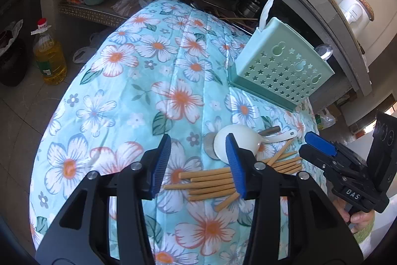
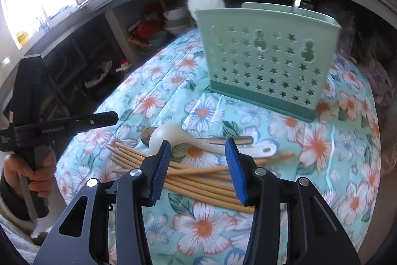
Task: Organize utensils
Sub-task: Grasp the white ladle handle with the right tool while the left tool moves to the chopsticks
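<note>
A loose bundle of bamboo chopsticks (image 2: 198, 178) lies on the floral-clothed counter (image 1: 148, 71), with a white ladle-style spoon (image 2: 173, 138) and a metal spoon (image 2: 148, 132) just behind it. The green star-holed utensil holder (image 2: 268, 58) stands upright farther back, already holding a white spoon (image 2: 204, 0). The left hand-held gripper (image 1: 198, 163) and right hand-held gripper (image 2: 198, 163) both hover over the chopsticks, jaws partly open, gripping nothing.

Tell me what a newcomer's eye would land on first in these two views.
First the bright floral tablecloth that fills both views. Then the mint green utensil holder with star cut-outs, upright at the far side, a white spoon sticking up out of it. Nearer, a heap of wooden chopsticks lies beside a white ladle, and the right gripper hangs open just above the chopsticks.
</note>
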`<state>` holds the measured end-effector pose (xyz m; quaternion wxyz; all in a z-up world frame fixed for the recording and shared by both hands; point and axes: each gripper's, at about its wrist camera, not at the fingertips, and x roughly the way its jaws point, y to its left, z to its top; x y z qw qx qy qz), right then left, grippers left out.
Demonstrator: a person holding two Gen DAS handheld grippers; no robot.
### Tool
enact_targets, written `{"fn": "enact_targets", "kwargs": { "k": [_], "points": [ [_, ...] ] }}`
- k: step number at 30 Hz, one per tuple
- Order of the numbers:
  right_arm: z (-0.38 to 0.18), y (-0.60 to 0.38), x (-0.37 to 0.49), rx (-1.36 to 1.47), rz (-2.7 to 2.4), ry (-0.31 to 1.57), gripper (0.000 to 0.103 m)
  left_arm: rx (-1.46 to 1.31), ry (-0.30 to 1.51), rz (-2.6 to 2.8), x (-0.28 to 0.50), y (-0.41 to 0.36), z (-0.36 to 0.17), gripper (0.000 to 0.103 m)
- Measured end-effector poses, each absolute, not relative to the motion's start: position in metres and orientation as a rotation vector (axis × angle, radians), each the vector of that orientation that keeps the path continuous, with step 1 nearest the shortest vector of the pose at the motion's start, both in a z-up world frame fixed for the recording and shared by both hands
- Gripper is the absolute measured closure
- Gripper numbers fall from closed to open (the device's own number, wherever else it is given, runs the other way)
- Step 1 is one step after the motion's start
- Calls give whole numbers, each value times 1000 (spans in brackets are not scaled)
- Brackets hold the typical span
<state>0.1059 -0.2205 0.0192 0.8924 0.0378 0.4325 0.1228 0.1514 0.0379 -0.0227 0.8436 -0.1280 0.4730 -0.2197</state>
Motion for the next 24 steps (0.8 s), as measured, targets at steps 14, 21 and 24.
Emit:
{"fn": "enact_targets", "kwargs": {
  "k": [14,21,24],
  "points": [
    [-17,-172,139,-514,371,998,59,-297,996,-472,151,53,-29,86],
    [-27,-156,146,-611,399,1000,66,-318,991,-465,156,61,-29,86],
    [-20,-162,158,-507,387,990,69,-323,986,-464,157,64,-29,86]
  ]
}}
